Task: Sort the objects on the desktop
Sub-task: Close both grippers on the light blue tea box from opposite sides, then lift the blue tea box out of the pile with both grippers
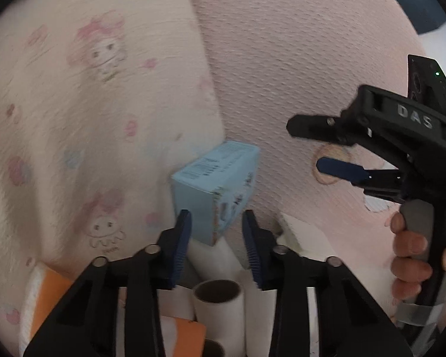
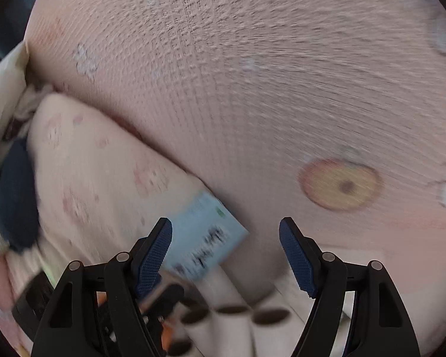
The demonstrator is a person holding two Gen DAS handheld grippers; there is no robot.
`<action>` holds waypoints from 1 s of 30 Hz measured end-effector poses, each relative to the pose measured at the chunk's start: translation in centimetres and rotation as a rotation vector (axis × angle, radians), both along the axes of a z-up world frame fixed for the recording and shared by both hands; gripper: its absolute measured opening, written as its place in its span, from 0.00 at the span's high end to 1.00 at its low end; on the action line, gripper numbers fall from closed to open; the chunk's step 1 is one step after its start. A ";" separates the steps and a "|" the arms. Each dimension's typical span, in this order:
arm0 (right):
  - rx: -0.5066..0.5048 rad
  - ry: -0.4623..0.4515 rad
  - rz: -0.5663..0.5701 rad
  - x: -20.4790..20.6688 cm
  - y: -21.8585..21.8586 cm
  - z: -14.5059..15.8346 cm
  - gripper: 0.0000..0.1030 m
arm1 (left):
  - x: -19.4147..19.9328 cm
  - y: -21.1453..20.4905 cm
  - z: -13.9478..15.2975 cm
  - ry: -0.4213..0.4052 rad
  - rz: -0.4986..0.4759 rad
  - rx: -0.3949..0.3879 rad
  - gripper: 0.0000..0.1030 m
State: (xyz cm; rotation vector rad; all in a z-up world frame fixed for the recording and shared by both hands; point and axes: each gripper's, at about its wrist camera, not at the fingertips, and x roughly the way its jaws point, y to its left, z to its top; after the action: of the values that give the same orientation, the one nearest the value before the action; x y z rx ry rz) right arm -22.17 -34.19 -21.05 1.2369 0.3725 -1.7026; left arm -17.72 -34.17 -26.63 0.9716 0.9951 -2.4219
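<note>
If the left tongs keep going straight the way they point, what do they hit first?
Likely the light blue box: it sits just ahead of the left tongs, partly between the open tips, though depth is unclear.

One light blue carton (image 1: 214, 190) with printed sides. At least three white cardboard tubes (image 2: 232, 324) stand open-ended together; blur may hide more. One cream pillow (image 1: 89, 113) with cartoon prints. One pink textured bedspread (image 1: 297, 59). Two orange-and-white items (image 1: 49, 294), unidentifiable.
</note>
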 end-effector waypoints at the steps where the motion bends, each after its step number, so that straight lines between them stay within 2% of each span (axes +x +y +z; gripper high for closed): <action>1: -0.014 0.012 -0.008 0.0 -0.4 -0.3 0.29 | -0.1 -0.1 -0.1 -0.007 0.001 0.002 0.70; 5: -0.068 0.030 0.041 0.3 -1.6 -1.2 0.31 | -0.1 -0.5 -0.5 0.004 -0.006 0.041 0.70; 9: -0.082 -0.011 0.078 0.3 -2.4 -2.4 0.32 | -0.7 -0.5 -1.1 -0.014 -0.008 0.034 0.70; 14: -0.081 -0.018 0.078 -0.2 -3.3 -3.3 0.54 | -0.6 -1.1 -1.6 -0.016 -0.020 0.029 0.70; 18: -0.092 -0.054 0.124 0.1 -4.0 -3.4 0.55 | -0.3 -1.6 -1.6 0.005 0.003 0.047 0.71; 24: 0.006 -0.104 0.235 1.0 -6.0 -4.8 0.55 | -0.5 -2.1 -2.0 -0.001 -0.005 0.041 0.71; 28: 0.011 -0.068 0.271 1.7 -5.7 -4.0 0.55 | 0.7 -3.0 -2.0 0.049 0.008 0.082 0.73; 30: -0.003 -0.072 0.270 1.7 -5.1 -3.2 0.55 | 1.2 -3.5 -2.2 0.085 0.007 0.130 0.73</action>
State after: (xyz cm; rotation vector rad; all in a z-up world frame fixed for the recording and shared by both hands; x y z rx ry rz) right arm -20.51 -39.34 -24.28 1.1851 0.4711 -1.4245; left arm -16.56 -37.72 -28.79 0.9122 1.1965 -2.4360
